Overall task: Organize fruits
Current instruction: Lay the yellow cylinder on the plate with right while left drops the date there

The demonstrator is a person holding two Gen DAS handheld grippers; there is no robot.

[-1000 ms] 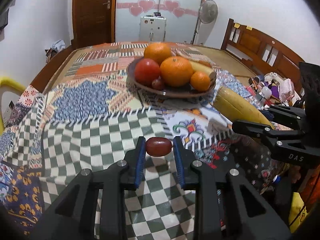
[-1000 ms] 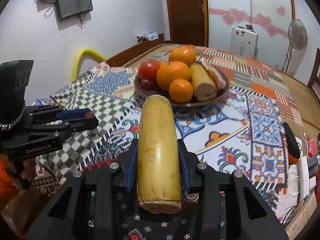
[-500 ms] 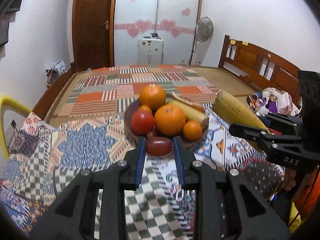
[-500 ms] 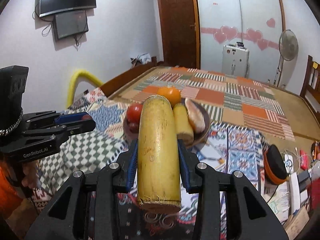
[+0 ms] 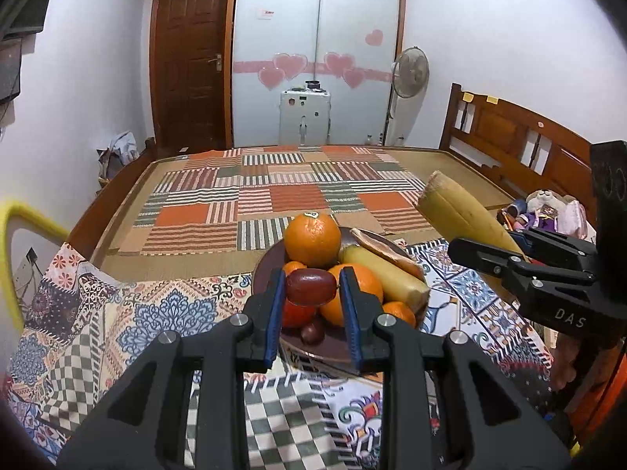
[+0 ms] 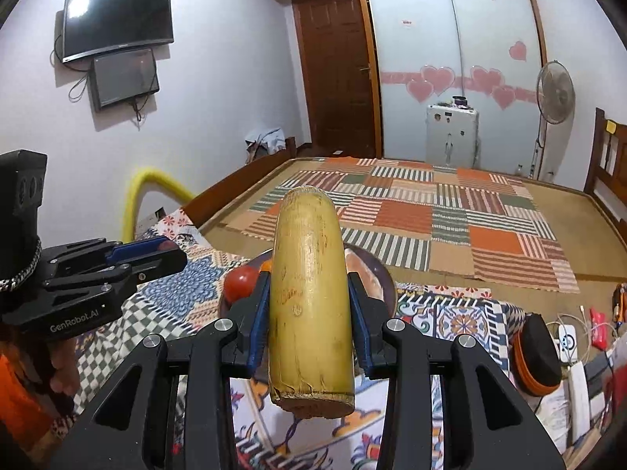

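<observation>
Dark red oval date (image 5: 310, 285) sits clenched in my left gripper (image 5: 311, 305) jaws – my right gripper (image 6: 309, 313) grasps the long yellow cut stalk (image 6: 309, 297) – both above the brown fruit bowl (image 5: 325, 346).

Glossy red date (image 5: 310, 285), cloth quilt (image 5: 164, 309)

I see a brown door (image 5: 188, 66) beside frosted sliding panels with pink hearts (image 5: 290, 66). A white appliance (image 5: 305, 117) and a fan (image 5: 410, 67) stand before them. On the wall hangs a TV (image 6: 117, 23) above a smaller screen (image 6: 124, 77). A striped quilt (image 5: 274, 196) covers the bed.
</observation>
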